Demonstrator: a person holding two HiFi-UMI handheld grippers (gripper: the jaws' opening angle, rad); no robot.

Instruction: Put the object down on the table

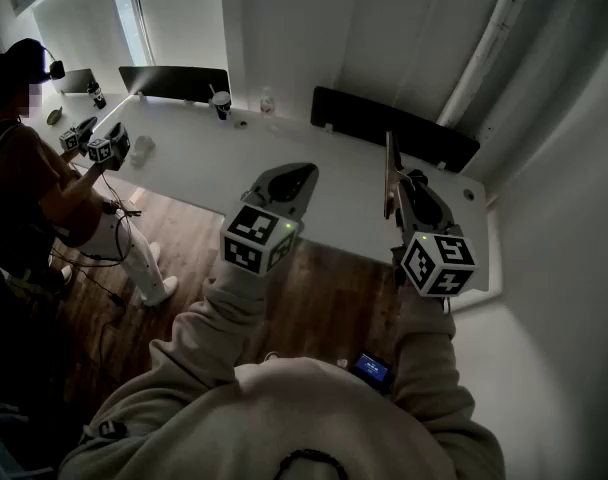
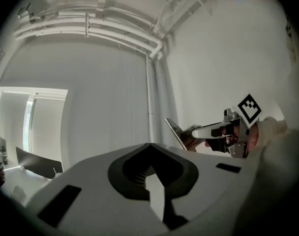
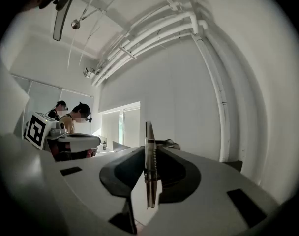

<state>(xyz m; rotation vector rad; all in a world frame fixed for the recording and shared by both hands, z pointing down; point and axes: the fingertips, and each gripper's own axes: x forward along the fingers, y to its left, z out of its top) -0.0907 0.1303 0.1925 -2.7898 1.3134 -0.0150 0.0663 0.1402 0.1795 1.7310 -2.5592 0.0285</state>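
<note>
Right gripper view settles it: the right gripper (image 3: 149, 154) has its jaws clamped narrow on a thin flat panel (image 3: 149, 132), held upright on edge. In the head view it's up in the air, seemingly over the near side of the white table (image 1: 214, 158), at about 3 o'clock from the left gripper (image 1: 302, 173), whose jaws look closed on nothing. I'd say we're at the carry step. Next move: lower it onto the table, then let go.
</note>
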